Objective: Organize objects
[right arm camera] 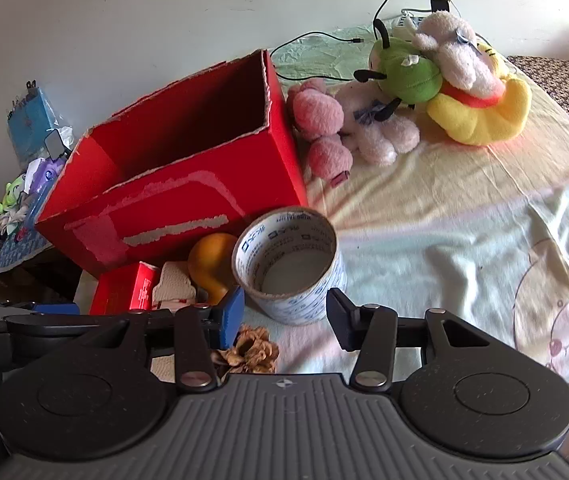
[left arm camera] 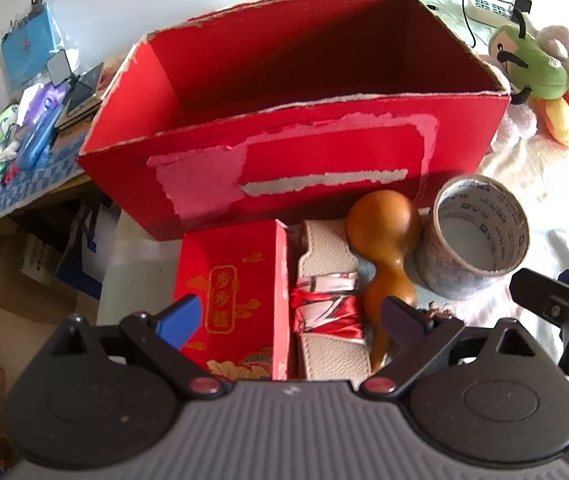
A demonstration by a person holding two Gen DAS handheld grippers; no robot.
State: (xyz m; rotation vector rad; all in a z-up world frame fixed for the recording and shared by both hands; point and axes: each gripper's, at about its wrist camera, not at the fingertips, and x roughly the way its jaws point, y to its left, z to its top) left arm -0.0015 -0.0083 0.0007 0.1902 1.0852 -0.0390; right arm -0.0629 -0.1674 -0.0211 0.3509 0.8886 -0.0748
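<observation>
A large open red cardboard box (left arm camera: 284, 152) (right arm camera: 188, 184) stands on the bed, and I see nothing inside it. In front of it lie a small red gift box (left arm camera: 232, 296) (right arm camera: 124, 292), a beige pouch tied with red and white ribbon (left arm camera: 328, 296) (right arm camera: 174, 284), a brown wooden gourd (left arm camera: 384, 240) (right arm camera: 212, 264) and a roll of printed tape (left arm camera: 476, 236) (right arm camera: 288, 264). My left gripper (left arm camera: 290, 322) is open above the gift box and pouch. My right gripper (right arm camera: 284, 312) is open just short of the tape roll. A dried flower (right arm camera: 248, 350) lies under the right gripper.
Plush toys (right arm camera: 408, 88) (left arm camera: 540, 76) are piled at the bed's far right, with a cable and power strip (left arm camera: 488, 6) behind them. A cluttered side table (left arm camera: 32, 132) stands to the left, with cardboard boxes (left arm camera: 12, 264) below it. Pale bedsheet (right arm camera: 464, 240) stretches to the right.
</observation>
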